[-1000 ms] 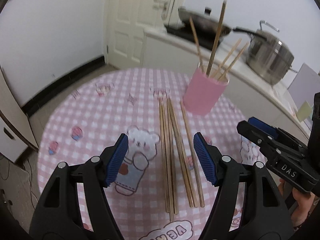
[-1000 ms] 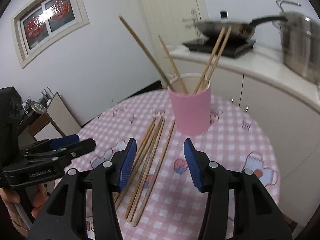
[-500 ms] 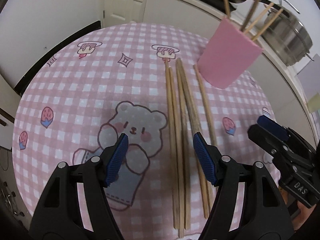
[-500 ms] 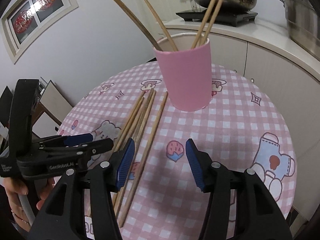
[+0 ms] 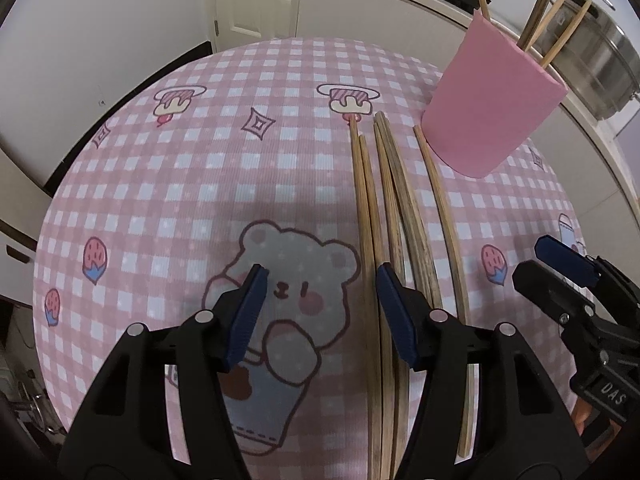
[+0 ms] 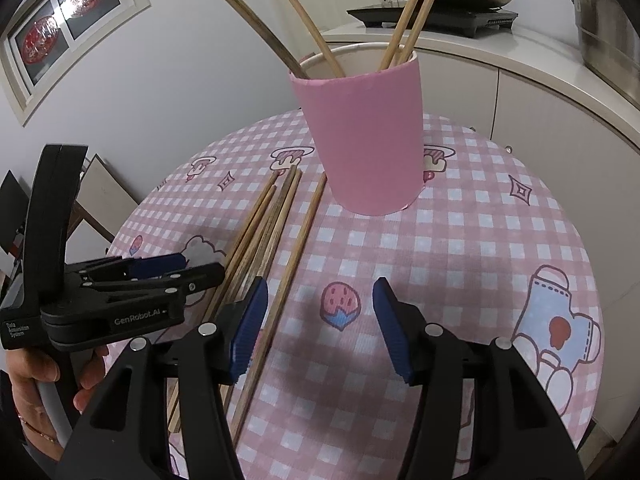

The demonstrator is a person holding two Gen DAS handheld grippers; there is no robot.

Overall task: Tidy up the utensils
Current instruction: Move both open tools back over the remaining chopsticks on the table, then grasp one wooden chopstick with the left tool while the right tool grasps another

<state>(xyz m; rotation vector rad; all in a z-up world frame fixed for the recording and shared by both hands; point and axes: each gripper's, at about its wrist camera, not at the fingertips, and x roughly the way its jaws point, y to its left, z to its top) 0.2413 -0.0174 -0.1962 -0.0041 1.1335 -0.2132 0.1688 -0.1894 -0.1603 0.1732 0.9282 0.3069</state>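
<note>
We hold the left gripper [image 5: 320,312] low over the table [image 5: 168,184], its fingers [image 5: 394,316] apart and closing on nothing yet. The right gripper [image 6: 318,320] is likewise apart and empty. Loose chopsticks [image 5: 384,216] lie just beside our left gripper's right finger. We judge we should shift across, straddle one pair, then clamp. Beyond stands the pink cup [image 5: 488,108] with chopsticks in it.

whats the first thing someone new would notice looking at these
The pink cup stands at the far side of the pink checked tablecloth, with four chopsticks leaning out of it. Beside it, a row of loose chopsticks lies flat on the cloth next to a printed bear. Both grippers hang over that row with nothing between their blue pads: the left gripper, jaws closing, and the right gripper.
</note>
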